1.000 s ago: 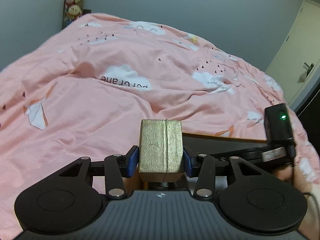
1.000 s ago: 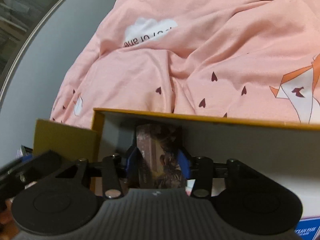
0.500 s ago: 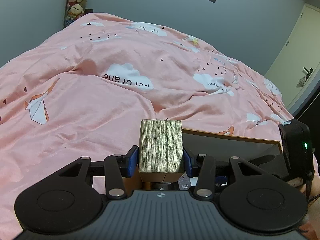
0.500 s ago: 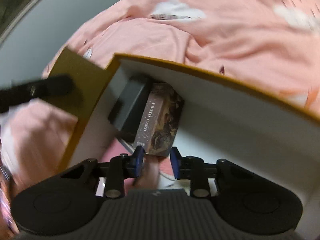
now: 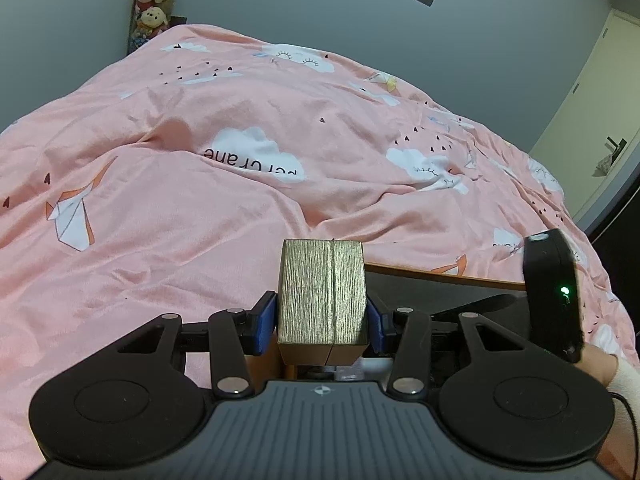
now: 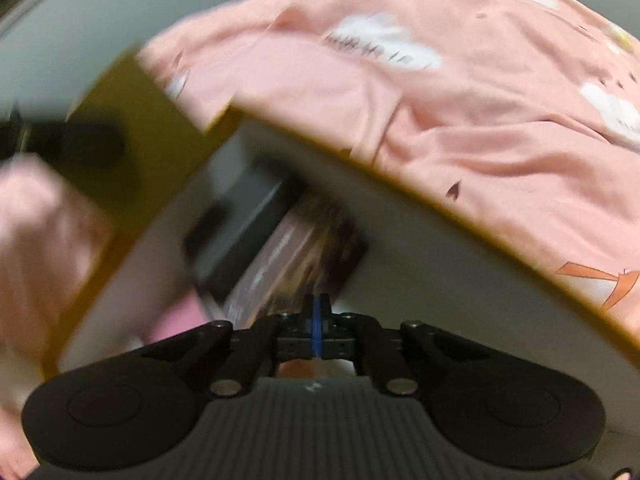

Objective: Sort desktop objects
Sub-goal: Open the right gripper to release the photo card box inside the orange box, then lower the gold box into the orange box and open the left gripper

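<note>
In my left view, the left gripper (image 5: 322, 320) is clamped on a gold box (image 5: 323, 290) at lower centre, over the pink bedspread (image 5: 200, 200). In my blurred right view, the right gripper (image 6: 316, 330) has its pads pressed together, holding nothing, at lower centre; just above it a card pack (image 6: 304, 248) lies inside the carton (image 6: 440, 248), beside a dark box (image 6: 244, 220).

Upside-down "per crane" on duvet (image 5: 256, 156)
</note>
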`<move>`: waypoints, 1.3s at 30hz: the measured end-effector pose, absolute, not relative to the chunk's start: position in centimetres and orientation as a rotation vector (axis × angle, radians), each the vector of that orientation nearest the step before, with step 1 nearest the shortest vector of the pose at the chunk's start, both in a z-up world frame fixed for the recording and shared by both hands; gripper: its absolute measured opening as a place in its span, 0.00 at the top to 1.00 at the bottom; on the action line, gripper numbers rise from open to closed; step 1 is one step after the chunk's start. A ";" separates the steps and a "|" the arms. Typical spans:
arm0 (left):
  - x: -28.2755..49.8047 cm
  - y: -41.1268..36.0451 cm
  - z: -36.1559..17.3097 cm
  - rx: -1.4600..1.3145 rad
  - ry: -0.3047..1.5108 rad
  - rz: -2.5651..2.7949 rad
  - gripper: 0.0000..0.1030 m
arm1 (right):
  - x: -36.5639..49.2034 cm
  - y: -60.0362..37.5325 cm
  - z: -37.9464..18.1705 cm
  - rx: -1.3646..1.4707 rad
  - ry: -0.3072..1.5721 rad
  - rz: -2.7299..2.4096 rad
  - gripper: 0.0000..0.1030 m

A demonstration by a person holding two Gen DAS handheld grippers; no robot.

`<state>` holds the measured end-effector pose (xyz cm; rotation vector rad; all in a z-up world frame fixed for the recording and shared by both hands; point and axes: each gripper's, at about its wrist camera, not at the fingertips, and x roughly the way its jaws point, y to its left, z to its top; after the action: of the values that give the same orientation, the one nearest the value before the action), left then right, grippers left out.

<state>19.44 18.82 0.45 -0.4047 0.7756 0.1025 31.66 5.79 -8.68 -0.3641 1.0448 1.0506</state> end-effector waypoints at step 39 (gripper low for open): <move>26.3 10.4 -5.1 -0.225 0.941 0.047 0.49 | 31.7 2.3 -8.2 -0.467 1.051 1.112 0.72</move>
<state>26.33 10.40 -5.06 -0.2249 0.9410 0.0474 31.66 2.26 -8.22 -0.4671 1.0505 1.1121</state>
